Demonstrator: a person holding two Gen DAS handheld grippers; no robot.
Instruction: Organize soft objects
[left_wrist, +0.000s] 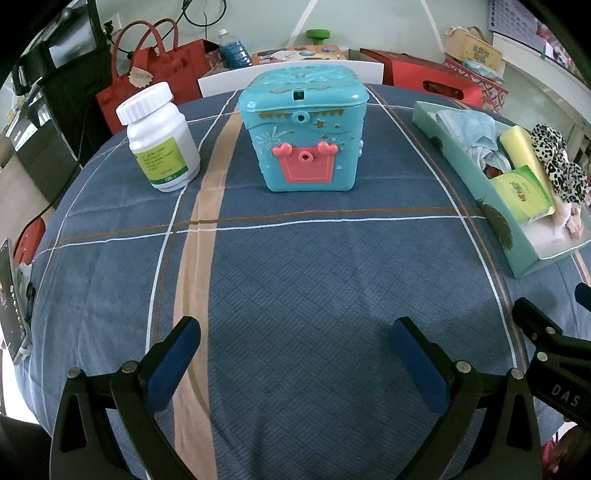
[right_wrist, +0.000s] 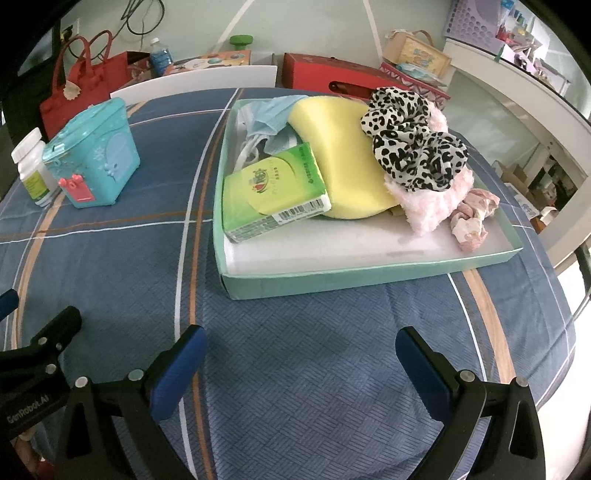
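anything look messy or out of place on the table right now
Nothing is spilled or damaged. The soft items sit heaped in the green tray: the tissue pack leans on the yellow sponge, with the leopard scrunchie on top. The pill bottle and blue toy box stand upright outside it.

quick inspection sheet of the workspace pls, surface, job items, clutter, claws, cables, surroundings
surface: table under blue plaid cloth, flat.
job's things: green tray holds tissue pack, yellow sponge, leopard scrunchie, pink fluffy cloth, blue face mask.
clutter: teal toy box and white pill bottle, upright, apart.
claws: left claw and right claw open, empty, above the cloth.
cables: black cords on the wall.
surroundings: red bag, red boxes.
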